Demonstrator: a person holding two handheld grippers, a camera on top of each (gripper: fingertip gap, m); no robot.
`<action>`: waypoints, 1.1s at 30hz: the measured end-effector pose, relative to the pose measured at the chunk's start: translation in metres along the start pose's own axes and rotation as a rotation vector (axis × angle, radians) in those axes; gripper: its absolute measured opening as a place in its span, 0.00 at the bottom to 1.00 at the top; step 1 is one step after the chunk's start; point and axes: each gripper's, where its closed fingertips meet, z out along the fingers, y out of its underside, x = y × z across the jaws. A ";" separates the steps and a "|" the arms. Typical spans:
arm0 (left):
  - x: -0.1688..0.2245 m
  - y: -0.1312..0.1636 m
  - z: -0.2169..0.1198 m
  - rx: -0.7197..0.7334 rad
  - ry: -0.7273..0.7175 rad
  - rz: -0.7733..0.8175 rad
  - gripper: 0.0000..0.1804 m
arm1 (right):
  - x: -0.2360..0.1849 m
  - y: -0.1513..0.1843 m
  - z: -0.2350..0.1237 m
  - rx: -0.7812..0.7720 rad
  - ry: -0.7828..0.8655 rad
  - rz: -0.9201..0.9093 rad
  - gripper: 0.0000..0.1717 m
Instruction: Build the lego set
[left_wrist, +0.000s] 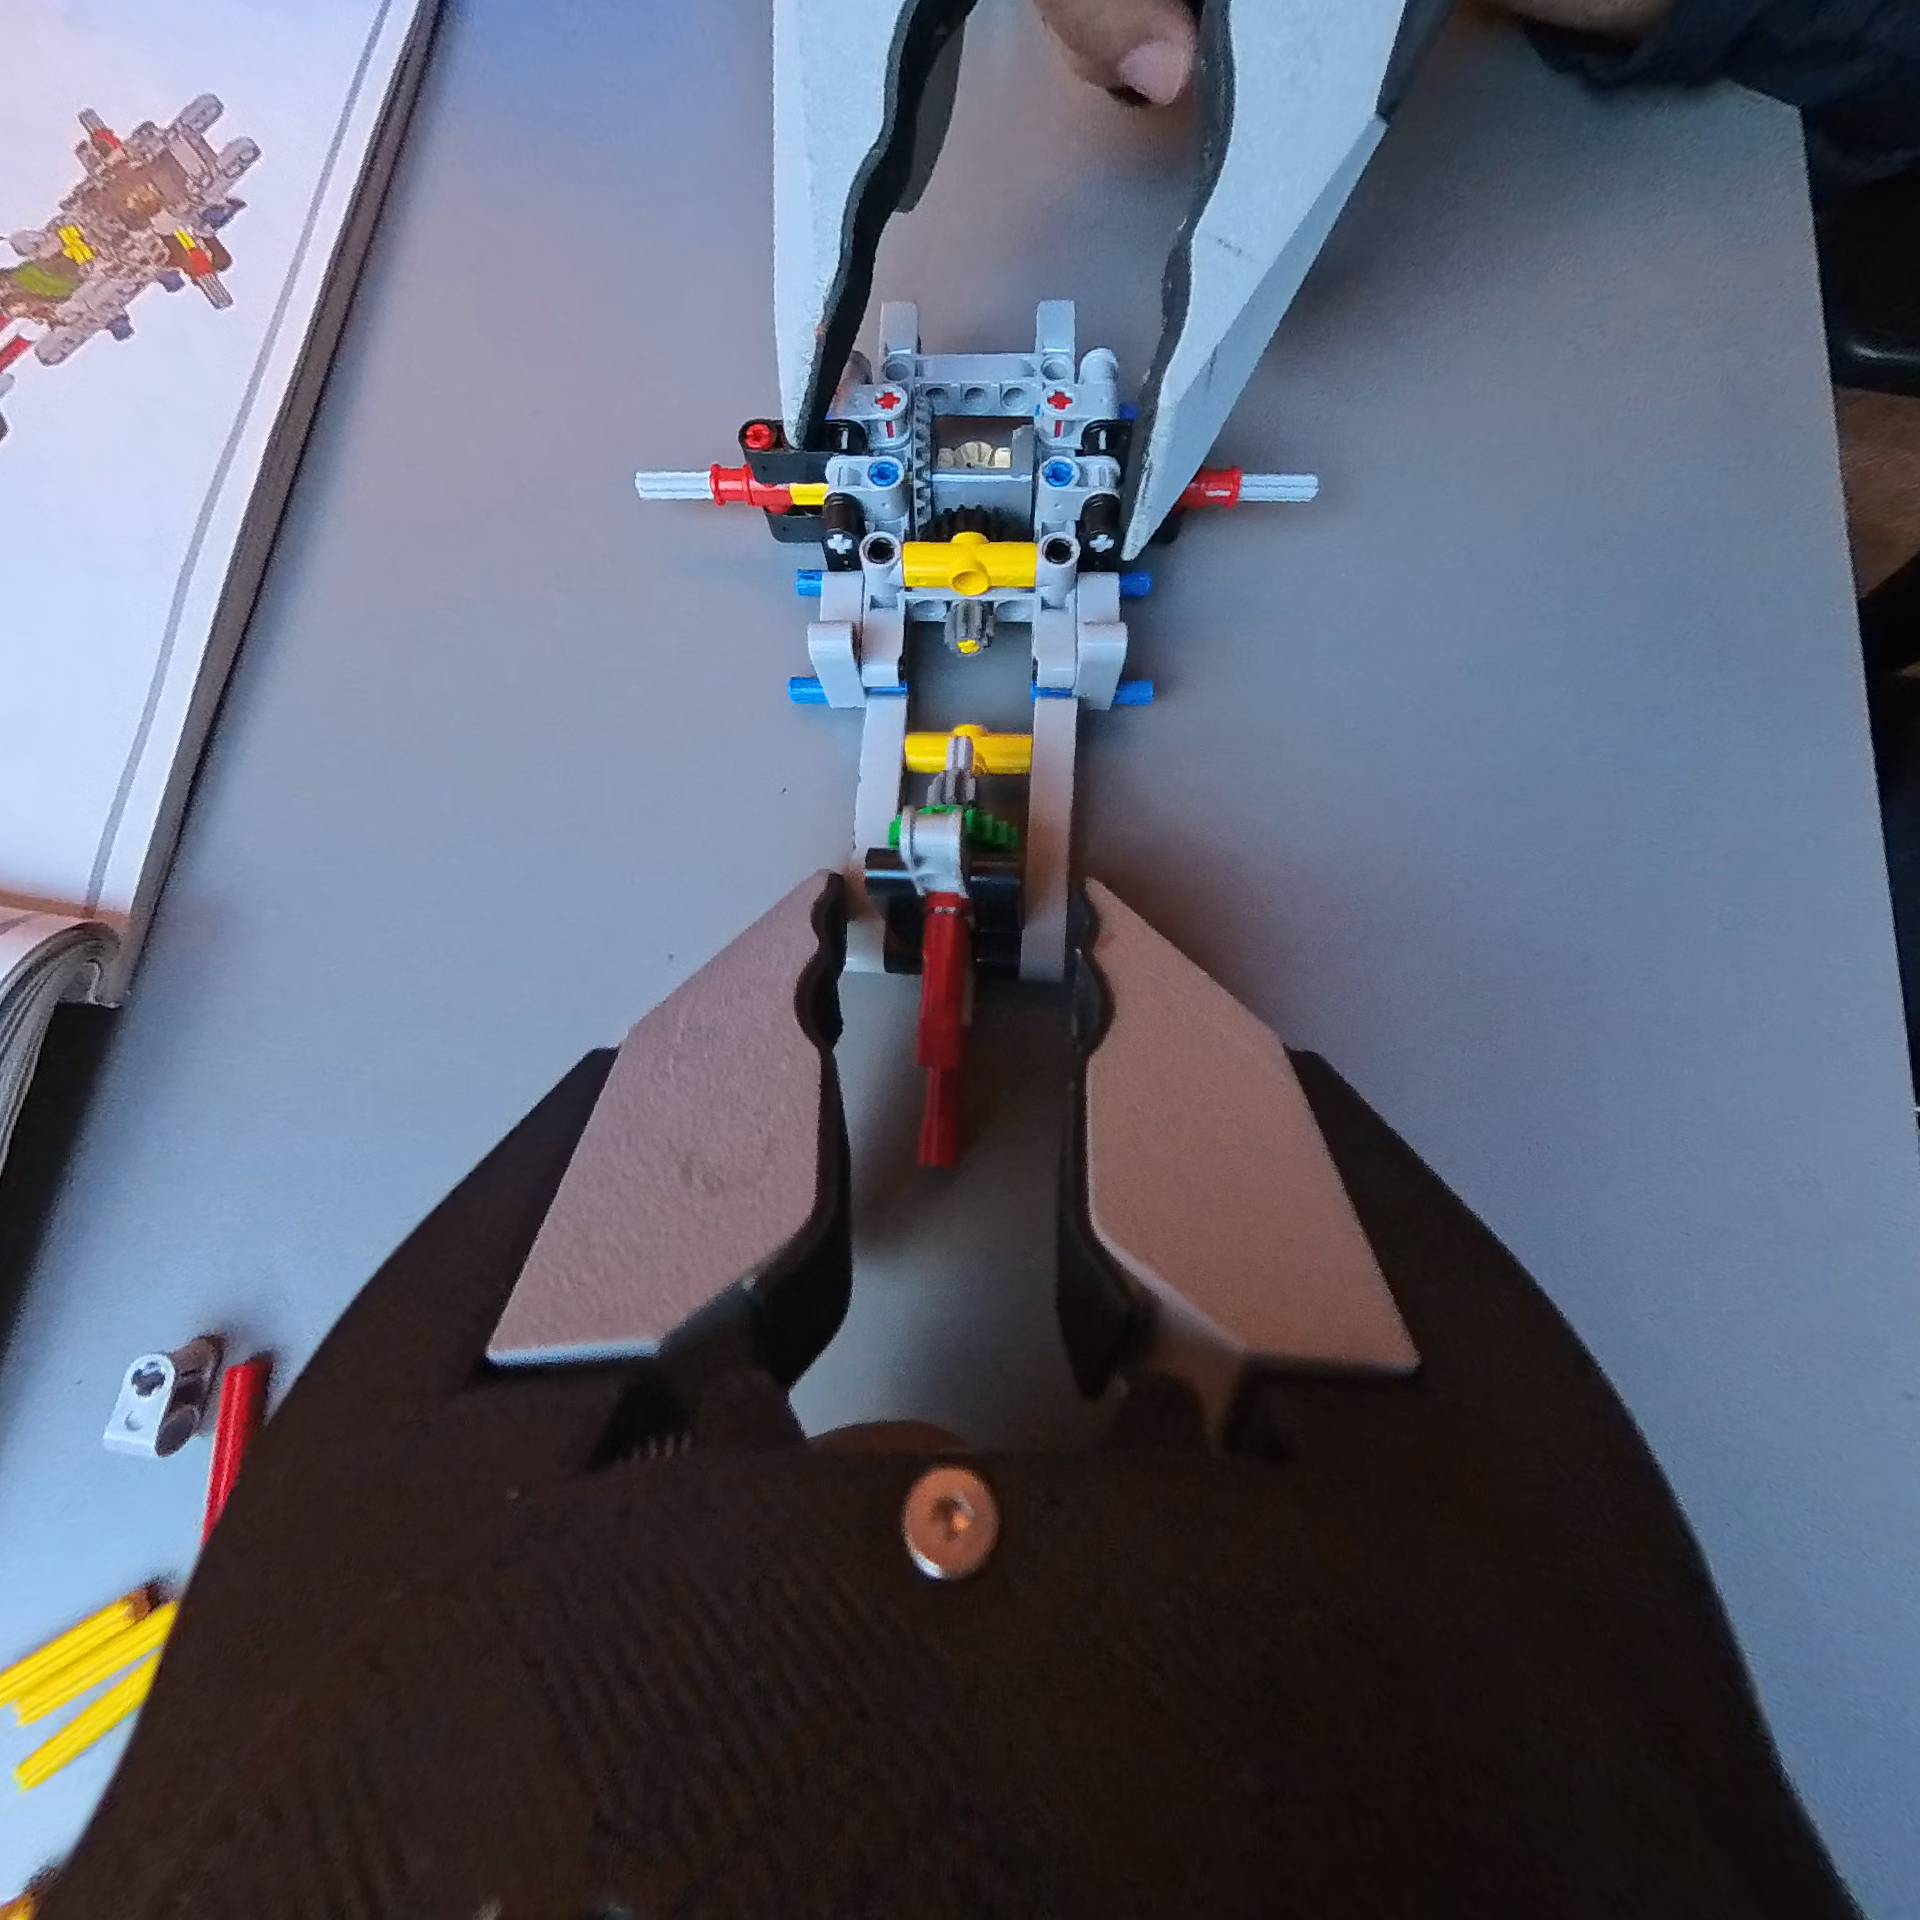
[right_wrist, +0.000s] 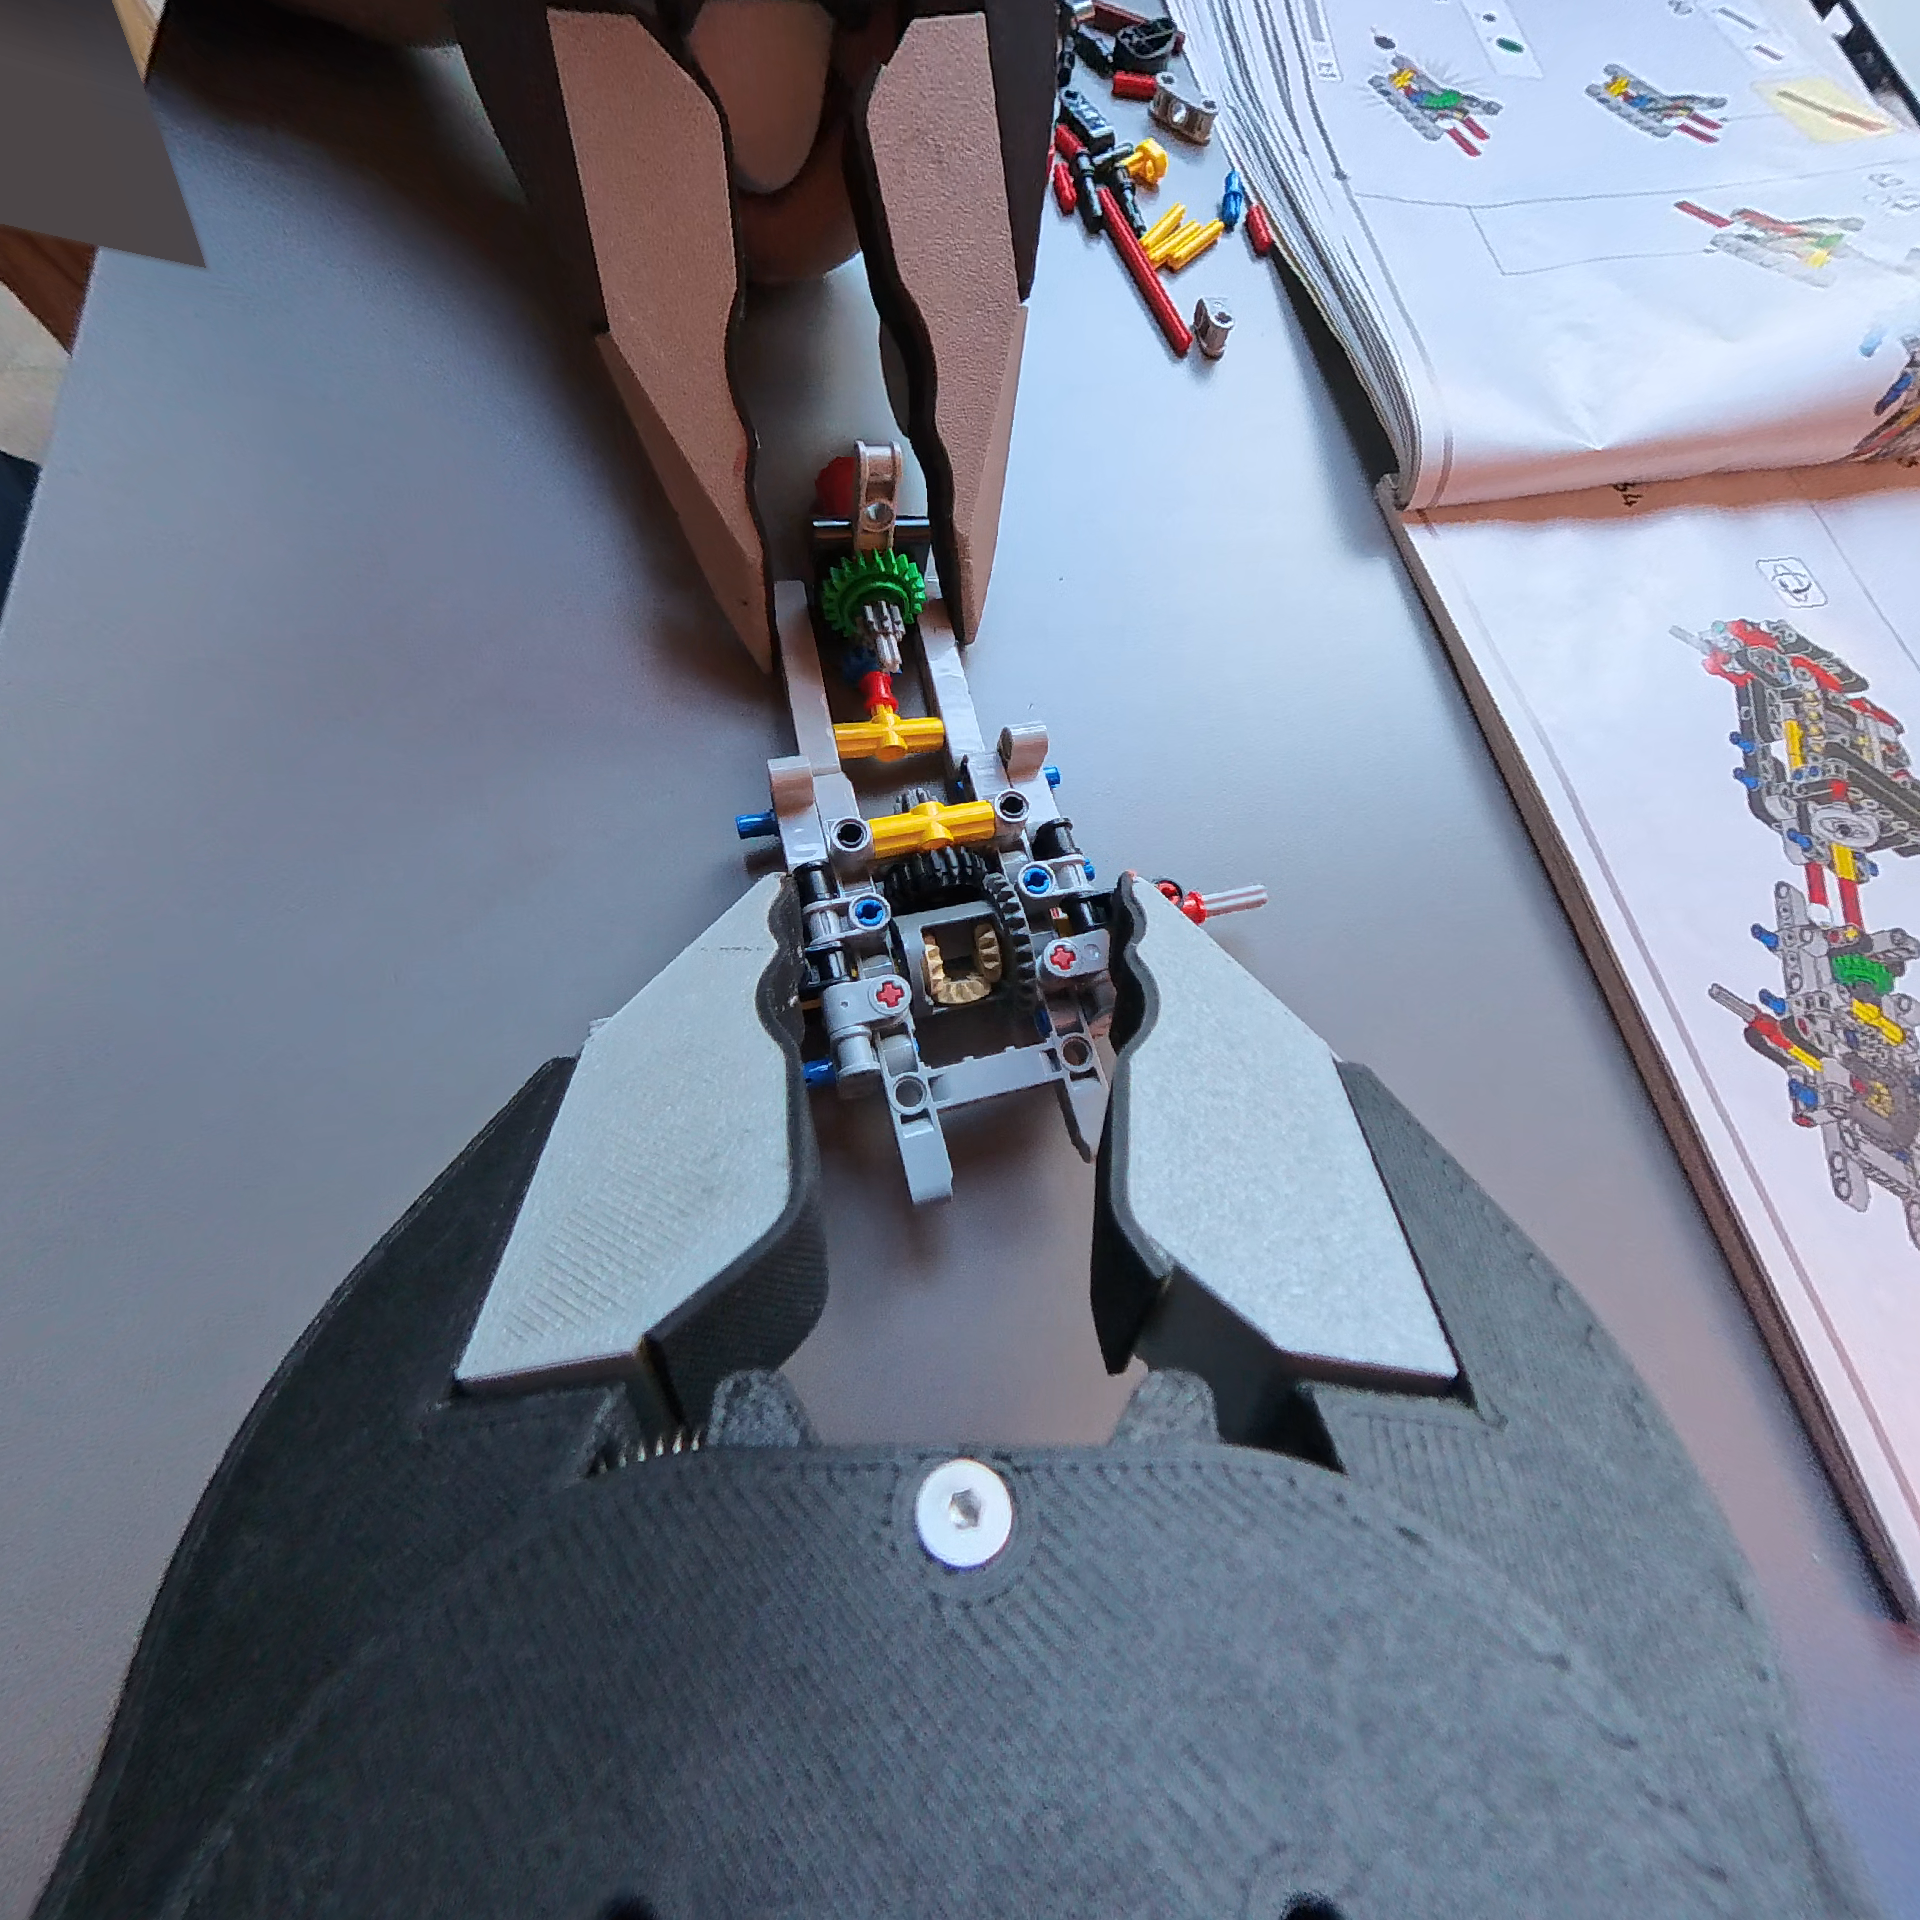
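left gripper (left_wrist: 956, 914): clamped on narrow end of brick frame (left_wrist: 971, 582), frame centre | right gripper (right_wrist: 951, 935): clamped on wide gear end; keep both level | manual (right_wrist: 1662, 312): right edge

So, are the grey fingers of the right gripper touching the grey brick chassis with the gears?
Touching. In the right wrist view, both fingers of the right gripper press against the sides of the grey brick chassis, no gap showing.

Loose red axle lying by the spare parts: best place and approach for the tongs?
Grip the red axle mid-shaft, from above, fingers across its width. It lies flat on the table, long and thin, with its middle bare; yellow rods crowd its far end and a grey connector sits near its other end.
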 end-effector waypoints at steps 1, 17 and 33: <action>0.000 0.000 0.000 0.001 0.008 -0.007 0.21 | 0.000 0.000 0.000 0.003 -0.003 0.006 0.33; -0.003 -0.001 0.000 0.005 0.001 -0.041 0.21 | 0.001 -0.017 -0.004 0.076 -0.008 0.043 0.32; 0.000 -0.002 -0.018 0.077 0.052 -0.021 0.22 | -0.008 -0.024 0.002 0.009 0.102 -0.137 0.00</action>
